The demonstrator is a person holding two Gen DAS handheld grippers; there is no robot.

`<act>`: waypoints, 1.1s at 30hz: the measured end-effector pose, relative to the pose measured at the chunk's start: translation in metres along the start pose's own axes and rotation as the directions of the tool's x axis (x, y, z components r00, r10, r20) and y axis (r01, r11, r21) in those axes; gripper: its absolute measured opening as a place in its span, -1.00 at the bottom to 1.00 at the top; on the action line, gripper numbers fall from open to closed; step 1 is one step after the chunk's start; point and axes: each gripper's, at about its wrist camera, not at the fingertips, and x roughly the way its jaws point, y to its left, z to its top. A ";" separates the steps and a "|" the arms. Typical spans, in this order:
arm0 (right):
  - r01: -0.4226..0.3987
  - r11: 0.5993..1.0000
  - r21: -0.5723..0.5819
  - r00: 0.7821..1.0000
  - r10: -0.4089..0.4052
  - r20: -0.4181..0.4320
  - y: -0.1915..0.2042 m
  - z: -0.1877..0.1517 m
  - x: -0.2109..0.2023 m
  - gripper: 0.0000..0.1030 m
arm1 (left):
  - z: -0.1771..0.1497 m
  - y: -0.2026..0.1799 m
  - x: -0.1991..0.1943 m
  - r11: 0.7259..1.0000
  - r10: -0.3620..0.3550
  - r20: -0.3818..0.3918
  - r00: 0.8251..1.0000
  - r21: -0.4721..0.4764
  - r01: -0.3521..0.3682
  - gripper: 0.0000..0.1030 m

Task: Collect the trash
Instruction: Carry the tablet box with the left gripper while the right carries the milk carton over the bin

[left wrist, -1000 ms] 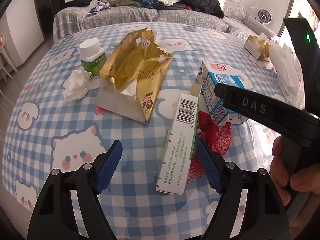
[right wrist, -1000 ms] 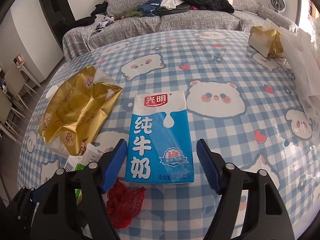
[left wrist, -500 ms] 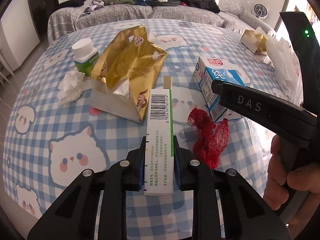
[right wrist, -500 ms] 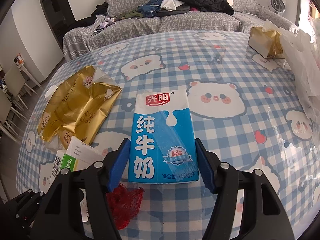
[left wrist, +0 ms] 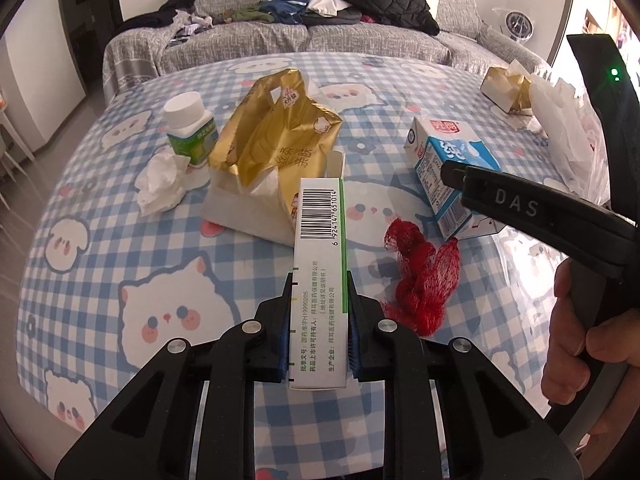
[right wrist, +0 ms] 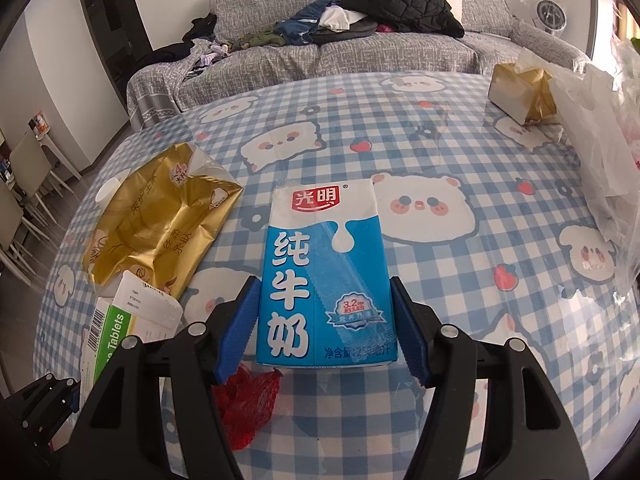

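My left gripper (left wrist: 319, 312) is shut on a white and green tablet box (left wrist: 320, 232), which sticks out forward between the blue pads over the table. My right gripper (right wrist: 326, 320) is shut on a blue and white milk carton (right wrist: 324, 264), its pads against both long sides. In the left wrist view the same carton (left wrist: 440, 168) shows at the right under the other tool's black body. A red net (left wrist: 420, 280) lies crumpled between the two items. Beside them lie a torn gold bag (left wrist: 276, 148), a crumpled tissue (left wrist: 160, 184) and a white-capped pill bottle (left wrist: 192, 128).
The round table (left wrist: 100, 240) has a blue checked cloth with animal prints. A gold tissue box (left wrist: 504, 88) and a white plastic bag (left wrist: 560, 128) sit at its far right edge. A grey sofa (left wrist: 460, 8) piled with clothes stands behind. A person's hand (left wrist: 576, 340) holds the right tool.
The left jaws closed on the tablet box, which turned from slanted to straight along the fingers. The right jaws narrowed until the pads met the milk carton's sides.
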 end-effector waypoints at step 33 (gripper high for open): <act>0.014 0.999 -0.052 0.990 -0.007 0.143 0.020 -0.057 -0.109 0.19 | -0.050 0.018 -0.083 0.998 -0.005 0.045 0.999 -0.067 0.008 -0.61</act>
